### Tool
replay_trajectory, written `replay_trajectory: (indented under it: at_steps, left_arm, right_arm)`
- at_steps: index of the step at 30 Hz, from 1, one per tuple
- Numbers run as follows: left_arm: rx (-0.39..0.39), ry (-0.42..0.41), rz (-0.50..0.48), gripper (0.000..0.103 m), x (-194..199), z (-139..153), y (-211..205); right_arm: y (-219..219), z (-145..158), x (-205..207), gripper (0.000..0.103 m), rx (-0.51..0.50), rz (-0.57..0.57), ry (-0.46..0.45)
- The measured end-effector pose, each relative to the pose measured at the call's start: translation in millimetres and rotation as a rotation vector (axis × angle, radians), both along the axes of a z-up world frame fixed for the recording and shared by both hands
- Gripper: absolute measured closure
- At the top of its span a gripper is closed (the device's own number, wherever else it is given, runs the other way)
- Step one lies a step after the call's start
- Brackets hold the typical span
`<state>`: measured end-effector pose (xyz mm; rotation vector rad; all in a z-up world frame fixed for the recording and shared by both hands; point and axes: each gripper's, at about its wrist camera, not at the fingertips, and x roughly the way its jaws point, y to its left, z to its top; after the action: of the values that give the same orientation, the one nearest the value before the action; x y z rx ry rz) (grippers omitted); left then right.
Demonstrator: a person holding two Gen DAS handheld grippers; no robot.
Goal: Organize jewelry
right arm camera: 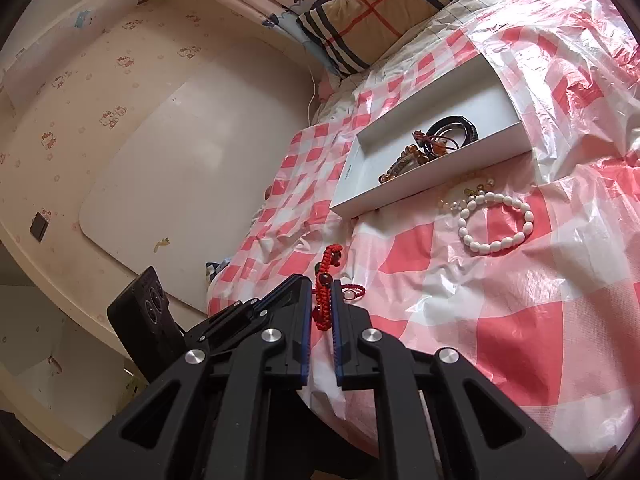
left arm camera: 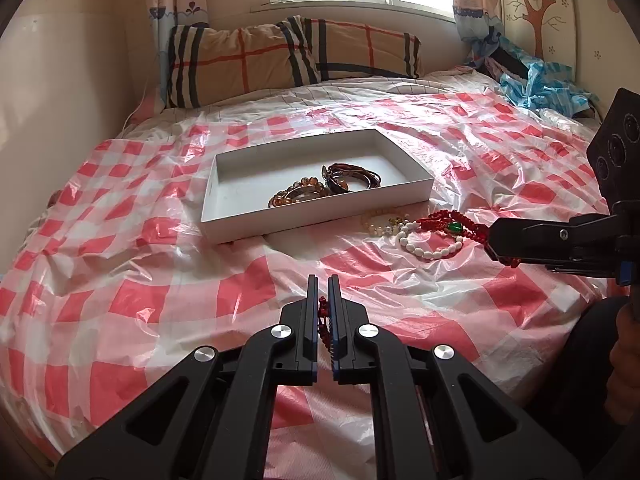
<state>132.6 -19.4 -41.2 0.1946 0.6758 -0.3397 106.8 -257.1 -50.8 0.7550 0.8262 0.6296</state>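
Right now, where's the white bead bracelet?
The white bead bracelet lies on the checkered plastic sheet, outside the white tray near its front right corner, beside pale and amber beads; in the left wrist view it's right of centre.

Low in the frame, the right gripper point(right arm camera: 322, 280) pinches a red braided bracelet point(right arm camera: 325, 292). A white bead bracelet point(right arm camera: 496, 220) lies right of centre, below the white tray point(right arm camera: 400, 196).
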Motion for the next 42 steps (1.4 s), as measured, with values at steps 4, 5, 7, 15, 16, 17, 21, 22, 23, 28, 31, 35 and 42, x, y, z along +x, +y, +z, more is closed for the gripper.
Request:
replay_trajectory:
  at_steps: [4, 5, 7, 15, 16, 17, 21, 22, 23, 28, 31, 35, 42]
  left_arm:
    - [-0.001, 0.0, 0.0, 0.099, -0.1, 0.1, 0.0]
    - [-0.001, 0.0, 0.0, 0.099, 0.0, 0.1, 0.2]
    - [-0.002, 0.001, 0.0, 0.098, -0.2, 0.0, -0.1]
    - [0.001, -0.001, 0.003, 0.099, -0.1, 0.0, -0.4]
    - [0.001, -0.001, 0.004, 0.099, -0.1, 0.0, -0.4]
    - [0.001, -0.001, 0.004, 0.098, -0.2, -0.1, -0.4]
    - [0.007, -0.004, 0.006, 0.098, 1.0, 0.2, 1.5]
    - [0.006, -0.004, 0.005, 0.099, 0.9, 0.2, 1.3]
    - [0.006, -0.003, 0.006, 0.099, 0.6, 0.2, 0.7]
    - [0.008, -0.004, 0.006, 0.098, 1.6, -0.3, 1.8]
    - [0.009, -0.004, 0.007, 0.099, 1.5, 0.3, 2.3]
    - [0.009, -0.005, 0.006, 0.099, 1.4, 0.1, 2.0]
    - [0.011, -0.005, 0.007, 0.099, 1.2, -0.1, 1.4]
  right_arm:
    - [0.6, -0.1, 0.2, 0.093, -0.001, 0.001, 0.001]
    - [0.6, 0.3, 0.1, 0.093, 0.0, 0.002, 0.001]
    - [0.9, 0.2, 0.1, 0.093, 0.001, 0.003, 0.0]
    - [0.6, 0.0, -0.1, 0.092, 0.001, 0.001, 0.001]
    - [0.6, 0.0, -0.1, 0.092, 0.001, 0.0, 0.001]
    - [0.8, -0.1, -0.1, 0.091, 0.002, 0.0, 0.001]
    - [0.0, 0.0, 0.1, 0.091, 0.002, 0.002, 0.001]
    - [0.3, -0.1, 0.1, 0.09, 0.002, 0.002, 0.001]
    - [-0.1, -0.1, 0.1, 0.09, 0.002, 0.002, 0.001]
    - [-0.2, -0.2, 0.1, 0.09, 0.003, 0.002, 0.001]
    - [0.4, -0.3, -0.1, 0.09, 0.004, 0.002, 0.001]
    - [0.3, -0.3, -0.1, 0.09, 0.003, 0.002, 0.001]
    - [0.3, -0.6, -0.1, 0.09, 0.004, 0.002, 0.002]
